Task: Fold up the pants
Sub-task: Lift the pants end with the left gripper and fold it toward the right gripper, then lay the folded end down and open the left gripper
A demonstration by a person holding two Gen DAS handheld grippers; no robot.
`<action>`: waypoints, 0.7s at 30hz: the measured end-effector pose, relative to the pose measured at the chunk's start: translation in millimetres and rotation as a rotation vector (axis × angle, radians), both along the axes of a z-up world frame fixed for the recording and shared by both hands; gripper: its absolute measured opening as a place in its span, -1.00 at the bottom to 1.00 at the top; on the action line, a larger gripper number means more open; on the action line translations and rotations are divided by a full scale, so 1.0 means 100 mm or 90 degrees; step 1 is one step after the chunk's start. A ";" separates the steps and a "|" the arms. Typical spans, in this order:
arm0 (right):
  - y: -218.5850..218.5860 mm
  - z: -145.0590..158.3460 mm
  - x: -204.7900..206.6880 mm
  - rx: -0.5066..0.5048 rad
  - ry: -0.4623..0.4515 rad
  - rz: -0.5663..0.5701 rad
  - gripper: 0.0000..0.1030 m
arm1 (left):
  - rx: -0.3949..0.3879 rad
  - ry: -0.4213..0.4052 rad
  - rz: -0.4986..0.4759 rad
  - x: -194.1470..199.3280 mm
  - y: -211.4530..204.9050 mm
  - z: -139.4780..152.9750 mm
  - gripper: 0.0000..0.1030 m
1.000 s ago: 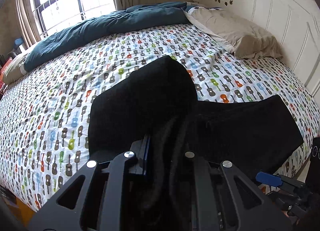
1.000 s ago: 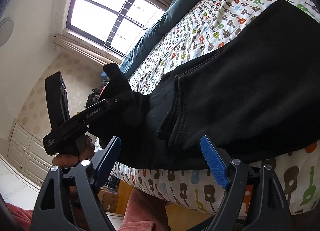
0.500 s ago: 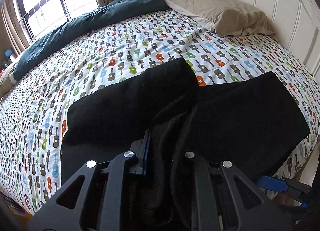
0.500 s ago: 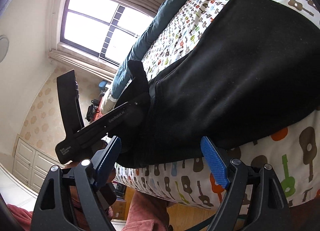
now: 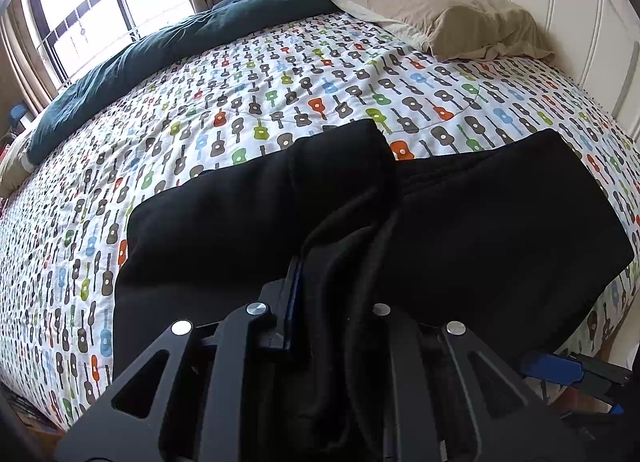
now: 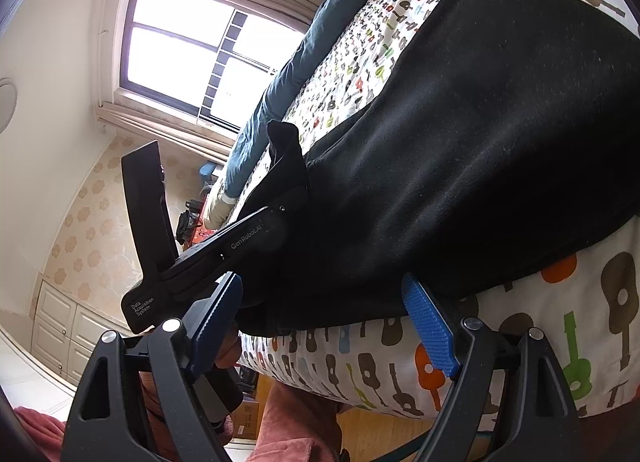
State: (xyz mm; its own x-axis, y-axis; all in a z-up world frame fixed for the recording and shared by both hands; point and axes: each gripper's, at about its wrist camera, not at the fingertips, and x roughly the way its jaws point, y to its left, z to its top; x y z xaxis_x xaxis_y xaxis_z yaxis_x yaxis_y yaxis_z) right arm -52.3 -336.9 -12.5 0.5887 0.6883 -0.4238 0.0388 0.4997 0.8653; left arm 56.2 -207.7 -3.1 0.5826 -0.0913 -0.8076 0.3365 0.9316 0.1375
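Daylight from the window (image 5: 100, 18) falls across the bed (image 5: 280, 94), whose guitar-print cover carries a dark teal duvet (image 5: 168, 62) along the far side and a beige pillow (image 5: 452, 30) by the white headboard (image 5: 560, 22). Your black pants (image 5: 500, 222) lie spread on the near part of the bed, reaching its front edge. Your left gripper (image 5: 332, 302) has its fingers closed on a bunched fold of the pants, the cloth rising between them and draping down to the left over the cover. From the right wrist view you see that same gripper (image 6: 276, 222) at the pants' edge, cloth standing up from it. Your right gripper (image 6: 332, 310) sits just below the bed's front edge with its blue-padded fingers (image 6: 432, 326) spread wide, holding nothing; the pants' hem hangs just above them.
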 end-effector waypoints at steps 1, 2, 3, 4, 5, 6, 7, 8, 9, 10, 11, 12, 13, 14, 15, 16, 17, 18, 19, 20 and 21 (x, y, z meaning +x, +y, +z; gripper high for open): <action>0.00 0.00 0.00 -0.001 0.000 0.000 0.57 | 0.001 0.000 0.000 0.00 0.00 0.00 -0.69; 0.00 0.00 0.00 0.000 0.000 0.000 0.57 | 0.000 0.000 -0.001 0.00 0.00 -0.01 -0.68; 0.00 0.00 0.00 -0.001 0.000 -0.001 0.57 | 0.000 0.001 -0.003 0.00 -0.01 -0.01 -0.63; 0.00 0.00 0.00 0.000 0.001 -0.001 0.57 | -0.001 0.002 -0.007 0.00 -0.01 -0.02 -0.59; 0.00 0.00 0.00 -0.001 0.001 0.000 0.57 | -0.003 0.003 -0.009 0.00 -0.01 -0.01 -0.53; -0.01 0.00 0.00 -0.002 0.001 0.000 0.57 | -0.008 0.003 -0.010 -0.01 -0.02 -0.01 -0.37; -0.01 0.01 0.00 -0.003 0.002 0.000 0.57 | -0.016 0.005 -0.014 -0.02 -0.03 0.00 -0.25; -0.01 0.01 0.00 -0.004 0.002 0.000 0.57 | -0.025 0.007 -0.018 -0.04 -0.03 0.02 0.02; -0.02 0.02 -0.01 -0.007 0.002 -0.001 0.57 | -0.030 0.006 -0.021 -0.06 -0.04 0.03 0.25; -0.02 0.03 -0.02 -0.010 0.002 -0.001 0.57 | -0.029 -0.004 -0.024 -0.09 -0.06 0.06 0.34; -0.02 0.05 -0.02 -0.014 0.003 -0.002 0.57 | -0.025 -0.018 -0.027 -0.13 -0.08 0.08 0.41; -0.03 0.06 -0.04 -0.018 0.003 -0.002 0.57 | -0.021 -0.029 -0.029 -0.16 -0.10 0.11 0.51; -0.04 0.07 -0.06 -0.020 0.003 -0.005 0.57 | -0.017 -0.037 -0.030 -0.19 -0.10 0.14 0.57; -0.06 0.08 -0.08 -0.021 0.004 -0.008 0.57 | -0.020 -0.041 -0.033 -0.22 -0.09 0.18 0.68; -0.07 0.10 -0.09 -0.023 0.004 -0.011 0.57 | -0.025 -0.042 -0.037 -0.25 -0.08 0.22 0.71; -0.10 0.13 -0.12 -0.026 0.003 -0.017 0.57 | -0.035 -0.043 -0.042 -0.29 -0.06 0.27 0.71; -0.11 0.15 -0.14 -0.029 0.001 -0.021 0.57 | -0.050 -0.043 -0.046 -0.33 -0.02 0.32 0.71; -0.14 0.18 -0.15 -0.032 -0.001 -0.026 0.57 | -0.068 -0.043 -0.050 -0.36 0.03 0.38 0.73; -0.16 0.21 -0.16 -0.032 -0.003 -0.030 0.57 | -0.091 -0.045 -0.051 -0.40 0.10 0.46 0.75; -0.17 0.23 -0.15 -0.028 -0.006 -0.033 0.57 | -0.107 -0.048 -0.051 -0.42 0.16 0.51 0.78; -0.18 0.25 -0.14 -0.019 -0.011 -0.034 0.57 | -0.120 -0.051 -0.047 -0.44 0.23 0.56 0.78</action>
State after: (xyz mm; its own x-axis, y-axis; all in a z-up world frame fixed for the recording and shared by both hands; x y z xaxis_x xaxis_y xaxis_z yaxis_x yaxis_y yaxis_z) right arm -66.5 -355.3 12.9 0.6320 0.6427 -0.4330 0.0507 0.5232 0.8507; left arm 12.1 -184.4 52.6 0.6301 -0.2820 -0.7235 0.4005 0.9163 -0.0084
